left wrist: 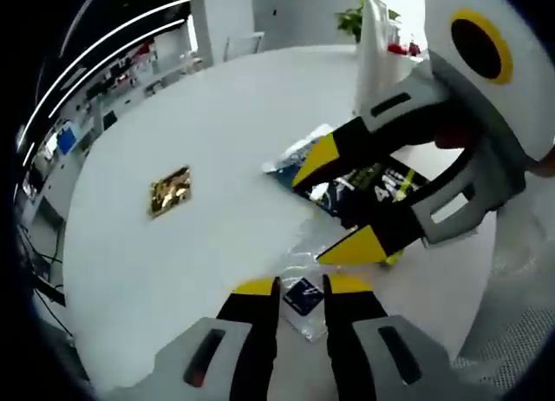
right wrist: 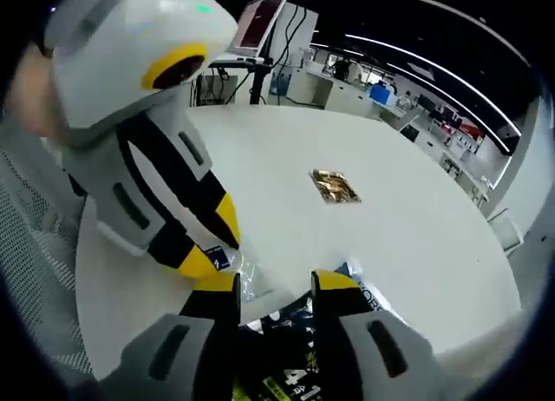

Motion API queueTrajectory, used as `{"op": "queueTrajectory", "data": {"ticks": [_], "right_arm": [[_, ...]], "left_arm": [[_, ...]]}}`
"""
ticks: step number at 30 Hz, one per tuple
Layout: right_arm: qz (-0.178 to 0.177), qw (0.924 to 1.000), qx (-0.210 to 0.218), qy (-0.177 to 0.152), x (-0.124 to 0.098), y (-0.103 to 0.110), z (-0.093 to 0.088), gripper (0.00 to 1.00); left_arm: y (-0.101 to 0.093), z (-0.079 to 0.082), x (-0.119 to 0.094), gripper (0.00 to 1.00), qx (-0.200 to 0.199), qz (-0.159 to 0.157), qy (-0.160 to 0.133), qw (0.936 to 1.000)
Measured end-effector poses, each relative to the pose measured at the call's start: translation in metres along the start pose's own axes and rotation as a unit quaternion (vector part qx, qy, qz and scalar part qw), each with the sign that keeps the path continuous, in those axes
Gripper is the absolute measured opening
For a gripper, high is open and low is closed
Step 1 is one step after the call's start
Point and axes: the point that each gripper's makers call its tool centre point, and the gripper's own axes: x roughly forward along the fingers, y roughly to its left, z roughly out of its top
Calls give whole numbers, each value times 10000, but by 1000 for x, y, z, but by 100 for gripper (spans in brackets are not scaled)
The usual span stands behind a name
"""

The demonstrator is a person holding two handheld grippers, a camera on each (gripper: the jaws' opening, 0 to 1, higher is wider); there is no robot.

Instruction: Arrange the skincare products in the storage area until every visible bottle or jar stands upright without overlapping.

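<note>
On a round white surface (left wrist: 173, 262), the left claw (left wrist: 302, 286) pinches a small dark sachet in clear wrap (left wrist: 303, 299), while the right claw (right wrist: 274, 284) grips a dark packet with yellow lettering (left wrist: 368, 186) beside it. A small gold foil packet (left wrist: 170, 190) lies apart, farther out.

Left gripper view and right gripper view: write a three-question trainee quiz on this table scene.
1. True or false: the gold foil packet lies apart from the left gripper.
2. The right gripper has its jaws either side of: A a dark packet with yellow-green print; B a glass jar; C a towel.
3. Fill in: the round table is ____ in colour.

Key: 1 true; 2 A; 3 white.
</note>
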Motion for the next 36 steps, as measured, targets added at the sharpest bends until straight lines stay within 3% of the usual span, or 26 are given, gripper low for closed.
{"op": "queueTrajectory", "data": {"ticks": [15, 22, 27, 34, 36], "right_arm": [[74, 9994, 324, -61, -27, 6, -10, 38], [70, 9989, 448, -105, -38, 10, -13, 40], [64, 9977, 657, -157, -48, 14, -19, 46], [18, 9960, 868, -219, -69, 15, -27, 55], [-26, 9956, 915, -203, -75, 13, -31, 56]], "left_arm": [[2, -3, -8, 16, 152, 47, 194, 9997], [7, 4, -24, 18, 46, 138, 15, 9999], [4, 3, -33, 24, -94, 163, -65, 9998], [-8, 8, -42, 44, -202, 83, -251, 9994], [-11, 9, -44, 45, -211, 70, -260, 9994]]}}
